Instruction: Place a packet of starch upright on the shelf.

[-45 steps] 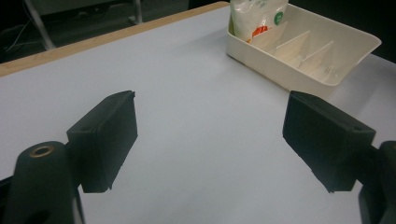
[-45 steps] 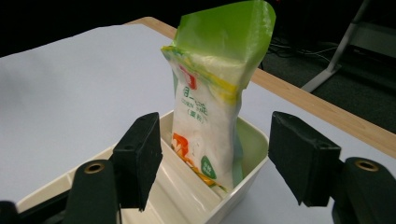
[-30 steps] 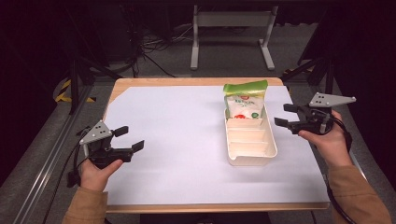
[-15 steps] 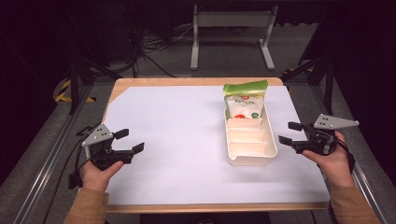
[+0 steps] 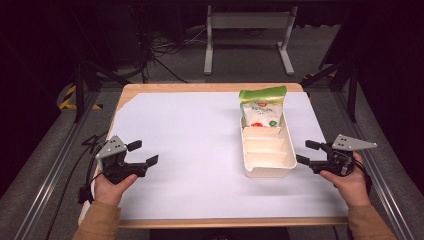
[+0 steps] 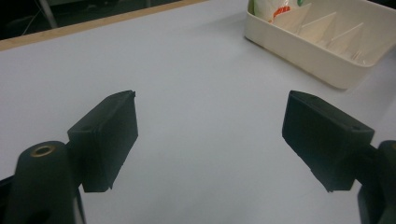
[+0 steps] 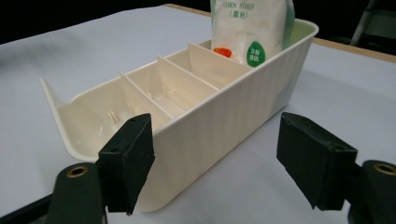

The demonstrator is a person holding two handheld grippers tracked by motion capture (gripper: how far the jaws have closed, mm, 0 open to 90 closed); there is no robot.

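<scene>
White paper covers most of the bench (image 5: 150,90), whose wooden edge shows along the far side and the near side in the high view. A cream tray (image 5: 267,167) with dividers lies toward the right edge, its long side running from near to far. A bag of corn starch (image 5: 262,107) with a green top stands upright in the tray's farthest compartment; the nearer compartments look bare. The right gripper (image 5: 306,152) rests just beside the tray's near right corner, jaws wide apart and holding nothing. The left gripper (image 5: 143,153) sits near the left edge, well apart from the tray, jaws also spread wide and empty.

Seen from the left gripper view, the left gripper (image 6: 210,140) has both black jaws standing far apart over bare paper, nothing between them. The tray (image 6: 299,46) lies at the upper right, with the bag (image 6: 275,9) just showing in its end.

Seen from the right gripper view, the right gripper (image 7: 212,163) has its jaws wide open, close to the tray's ribbed side wall (image 7: 224,126) but not gripping it. The bag (image 7: 250,32) stands upright at the tray's far end.
</scene>
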